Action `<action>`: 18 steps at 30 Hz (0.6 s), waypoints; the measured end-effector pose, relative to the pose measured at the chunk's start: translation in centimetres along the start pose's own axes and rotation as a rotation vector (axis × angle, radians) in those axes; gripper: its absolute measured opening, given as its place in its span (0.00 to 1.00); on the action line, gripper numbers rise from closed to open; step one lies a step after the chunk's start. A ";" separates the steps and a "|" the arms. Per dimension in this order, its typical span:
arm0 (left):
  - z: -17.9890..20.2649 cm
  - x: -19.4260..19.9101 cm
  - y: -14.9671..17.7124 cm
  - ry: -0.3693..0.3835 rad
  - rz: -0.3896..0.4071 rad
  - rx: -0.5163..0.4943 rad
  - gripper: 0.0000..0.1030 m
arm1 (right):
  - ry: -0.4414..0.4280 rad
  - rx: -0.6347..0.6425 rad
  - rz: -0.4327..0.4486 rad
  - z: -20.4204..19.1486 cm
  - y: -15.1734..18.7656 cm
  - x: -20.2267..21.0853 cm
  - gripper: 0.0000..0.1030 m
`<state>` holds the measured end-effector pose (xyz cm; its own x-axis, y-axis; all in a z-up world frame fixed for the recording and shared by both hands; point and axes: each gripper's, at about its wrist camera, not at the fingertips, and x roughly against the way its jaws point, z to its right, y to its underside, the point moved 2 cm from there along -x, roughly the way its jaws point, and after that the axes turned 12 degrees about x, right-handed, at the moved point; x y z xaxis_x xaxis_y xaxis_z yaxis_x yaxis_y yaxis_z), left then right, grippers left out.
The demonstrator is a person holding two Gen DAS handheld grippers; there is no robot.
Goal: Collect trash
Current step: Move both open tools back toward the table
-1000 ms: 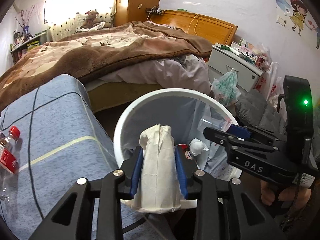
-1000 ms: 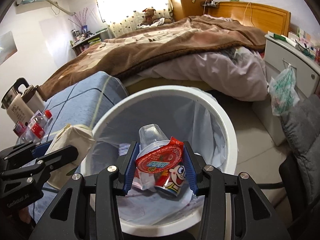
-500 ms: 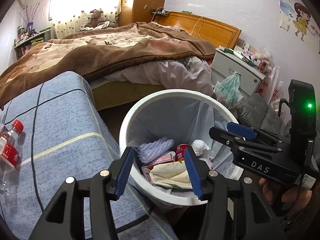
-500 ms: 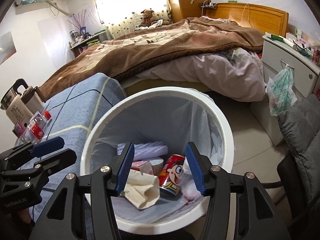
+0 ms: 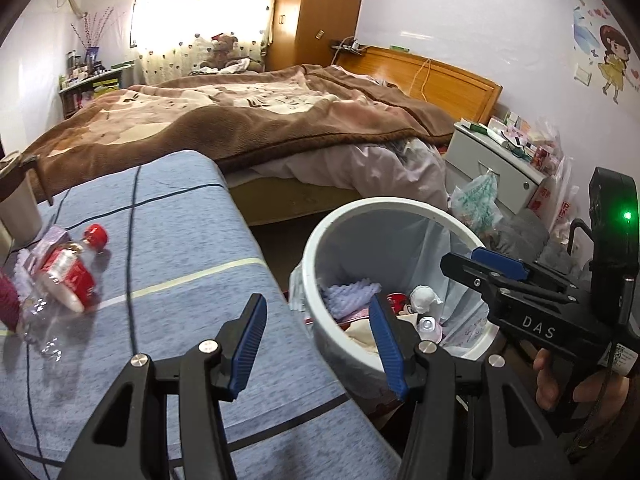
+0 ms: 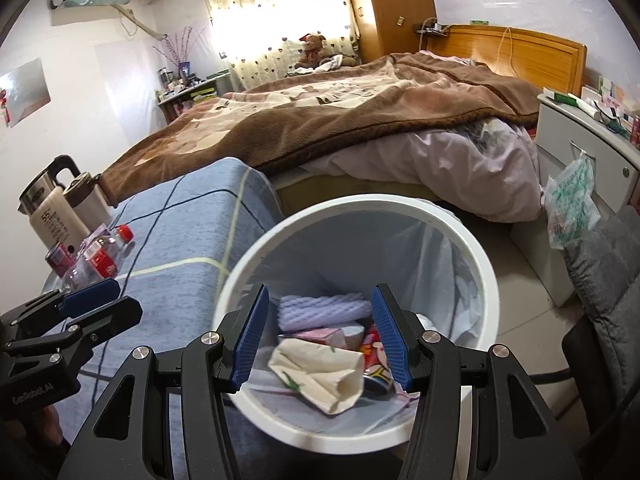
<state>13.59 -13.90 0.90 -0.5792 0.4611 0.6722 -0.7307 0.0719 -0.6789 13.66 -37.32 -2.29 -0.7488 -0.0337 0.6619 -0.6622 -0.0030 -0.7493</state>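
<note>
Left gripper (image 5: 320,344) straddles bin rim (image 5: 316,300); right gripper (image 6: 320,336) over bin; both agape, nothing gripped

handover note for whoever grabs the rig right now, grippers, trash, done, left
Left gripper: open, empty, jaws just opened, over the blue cloth table's edge.
Right gripper: open, empty, jaws just opened, above the white bin.
Done: crumpled paper bag and red cartoon can lie in the bin.
Left: the red-capped plastic bottle and other clutter beside it on the table.
</note>
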 end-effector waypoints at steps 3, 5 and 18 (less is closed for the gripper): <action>-1.0 0.8 0.0 -0.007 0.014 0.019 0.54 | -0.008 0.012 0.008 -1.0 -0.4 0.2 0.53; -1.7 1.5 0.1 -0.019 0.033 0.027 0.54 | -0.020 0.021 0.019 -1.9 -0.6 0.3 0.53; -8.5 5.7 0.4 -0.119 0.123 0.122 0.56 | -0.106 0.103 0.031 -8.5 -1.7 -0.4 0.53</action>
<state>13.05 -3.67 1.94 -0.7000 0.3517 0.6216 -0.6861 -0.0897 -0.7219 14.84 -28.85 -1.16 -0.7580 -0.1411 0.6368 -0.6284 -0.1031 -0.7710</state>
